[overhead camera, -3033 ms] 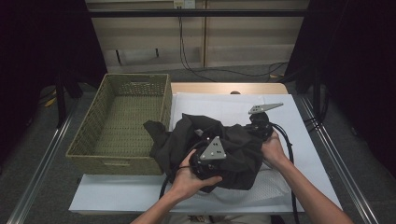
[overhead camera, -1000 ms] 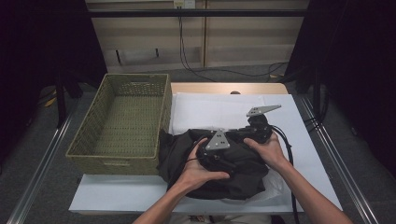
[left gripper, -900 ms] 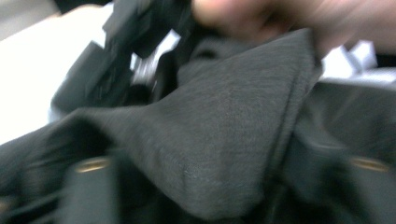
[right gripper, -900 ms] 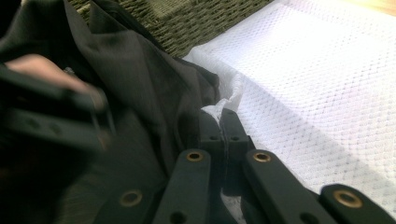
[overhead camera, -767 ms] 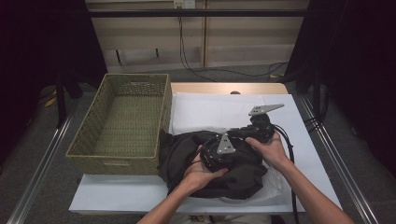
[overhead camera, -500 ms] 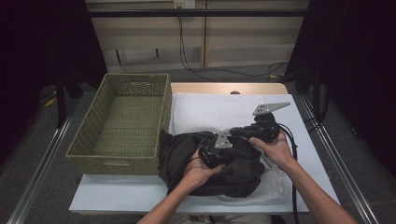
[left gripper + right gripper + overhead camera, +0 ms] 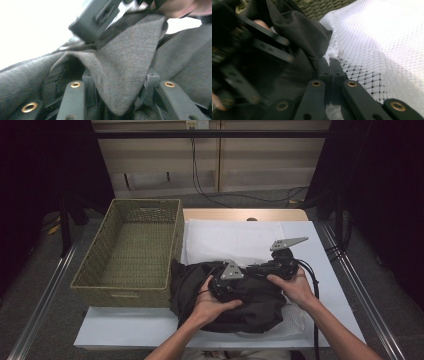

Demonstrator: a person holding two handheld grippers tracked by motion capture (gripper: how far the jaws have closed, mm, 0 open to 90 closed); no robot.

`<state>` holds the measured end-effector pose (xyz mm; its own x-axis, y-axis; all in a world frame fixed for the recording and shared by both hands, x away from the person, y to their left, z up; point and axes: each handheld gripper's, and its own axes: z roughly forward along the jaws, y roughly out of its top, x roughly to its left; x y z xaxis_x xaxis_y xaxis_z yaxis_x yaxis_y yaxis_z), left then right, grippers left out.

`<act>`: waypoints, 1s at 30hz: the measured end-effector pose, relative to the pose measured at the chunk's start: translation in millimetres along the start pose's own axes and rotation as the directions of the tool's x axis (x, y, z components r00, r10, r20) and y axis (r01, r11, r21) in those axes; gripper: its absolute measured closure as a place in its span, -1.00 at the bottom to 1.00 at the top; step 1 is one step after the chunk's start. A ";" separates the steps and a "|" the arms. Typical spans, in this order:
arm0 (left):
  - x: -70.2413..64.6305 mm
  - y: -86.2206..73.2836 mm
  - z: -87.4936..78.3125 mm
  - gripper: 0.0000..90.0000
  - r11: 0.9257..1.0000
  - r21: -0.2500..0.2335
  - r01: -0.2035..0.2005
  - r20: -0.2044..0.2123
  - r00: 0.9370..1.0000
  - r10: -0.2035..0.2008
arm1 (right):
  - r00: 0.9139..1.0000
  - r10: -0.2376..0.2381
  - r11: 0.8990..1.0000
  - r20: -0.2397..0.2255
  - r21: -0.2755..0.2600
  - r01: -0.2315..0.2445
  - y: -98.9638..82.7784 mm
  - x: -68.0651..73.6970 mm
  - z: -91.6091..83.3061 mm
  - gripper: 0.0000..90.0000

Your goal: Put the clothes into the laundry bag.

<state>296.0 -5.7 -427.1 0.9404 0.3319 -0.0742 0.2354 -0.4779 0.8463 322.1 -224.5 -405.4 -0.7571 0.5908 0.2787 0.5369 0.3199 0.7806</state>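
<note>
Dark grey cloth, a garment (image 7: 235,295) bunched into a loose heap, lies on the white mesh cover (image 7: 235,237) of the table just beside the woven basket (image 7: 132,250), its near edge touching the basket's right wall. Both grippers work at the top of the heap, on the side away from the basket. The left gripper (image 7: 115,85) has a fold of the cloth lying between its jaws; those jaws have just been opening, and they stand partly apart, so the fold looks draped there, not pinched. That suits a re-grip: letting go to take a better hold on the fold. The right gripper (image 7: 329,67) has its jaws closed together at the cloth's edge where it meets the mesh; whether it pinches any cloth I cannot tell. Held so, it seems to pin or steady that edge while the other hand shifts. With the basket empty and open just beside the heap, the cloth is probably being folded or gathered before going in.
</note>
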 end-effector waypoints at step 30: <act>34.5 -23.9 -45.2 -0.71 0.993 0.101 0.066 -0.165 0.985 -0.048 | 1.000 -0.008 1.000 0.007 0.003 0.008 -0.1 -2.9 1.3 1.00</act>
<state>311.6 53.9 -426.0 0.8743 0.4846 -0.0267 0.3204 -0.5350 0.7817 324.8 -225.3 -407.0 -0.7588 0.5935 0.2682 0.5317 0.3266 0.7814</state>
